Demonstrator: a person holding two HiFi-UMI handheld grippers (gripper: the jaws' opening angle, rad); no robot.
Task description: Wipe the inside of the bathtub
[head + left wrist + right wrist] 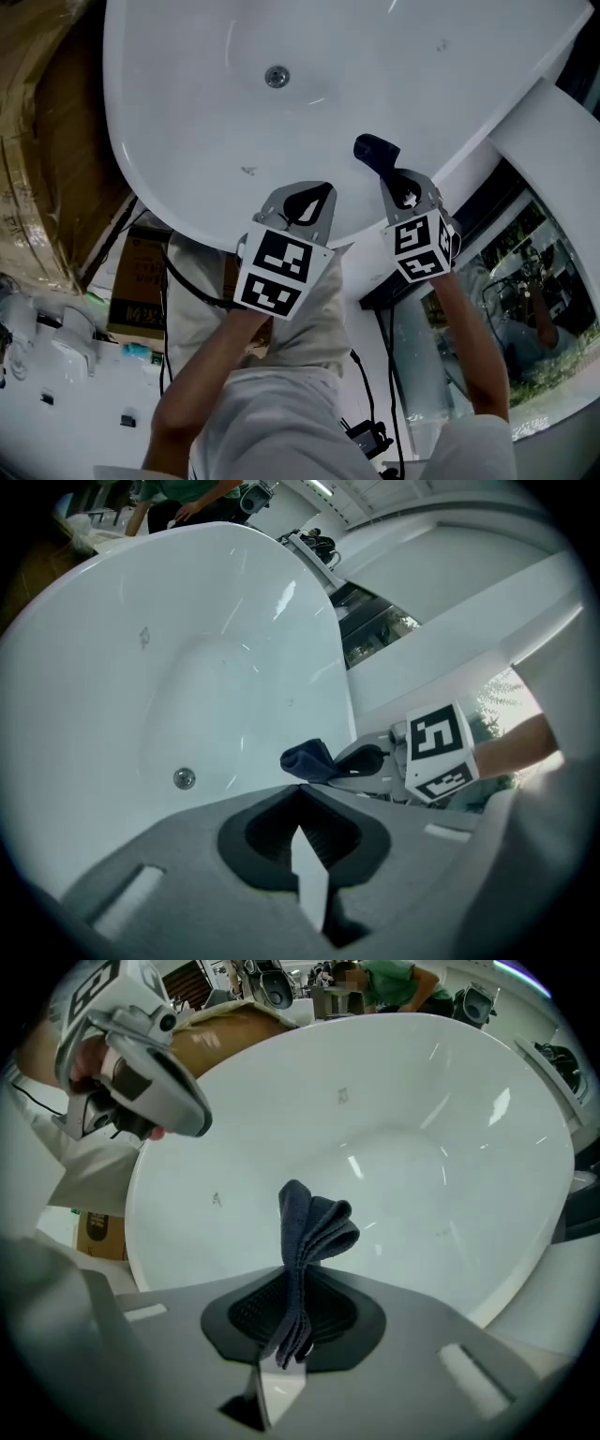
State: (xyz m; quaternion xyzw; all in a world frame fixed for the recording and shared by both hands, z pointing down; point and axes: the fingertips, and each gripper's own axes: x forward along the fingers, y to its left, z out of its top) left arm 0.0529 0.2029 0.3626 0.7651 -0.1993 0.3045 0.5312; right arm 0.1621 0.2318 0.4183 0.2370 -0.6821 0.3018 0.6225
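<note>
**tubnoob:** Where's everything at right now? Looks like wiping hasn't really started.

**scrubdad:** Agreed. In the head view the right gripper (pixel 395 178) sits at about 3 o'clock of the left gripper (pixel 312 199), both over the near rim of the bathtub (pixel 178 141). The right jaws are clamped on a folded dark cloth (pixel 314 1227), which sticks out past the tips. It looks clear of the tub surface. The left jaws are pressed together with nothing between them.

**tubnoob:** Tips for doing the wipe properly?

**scrubdad:** My take: only a small bunch of cloth pokes out, so tilt the right gripper to land the fabric first, not the hard jaw tips. Start on the near wall and work in overlapping strokes toward the drain (pixel 277 77) at 12 o'clock. The wall curves, so keep rotating the wrist to hold the cloth flat. The grip looks firm, but hard dragging could tug the cloth loose. Keep the left gripper out of the stroke path.

**tubnoob:** Anything in the tub?

**scrubdad:** Nothing lying in it and no water that I can see – just the drain and a small speck (pixel 248 171) at roughly 10 o'clock of the left gripper. There's a cardboard box (pixel 137 281) on the floor at 8 o'clock, but I can't tell what's inside.
</note>
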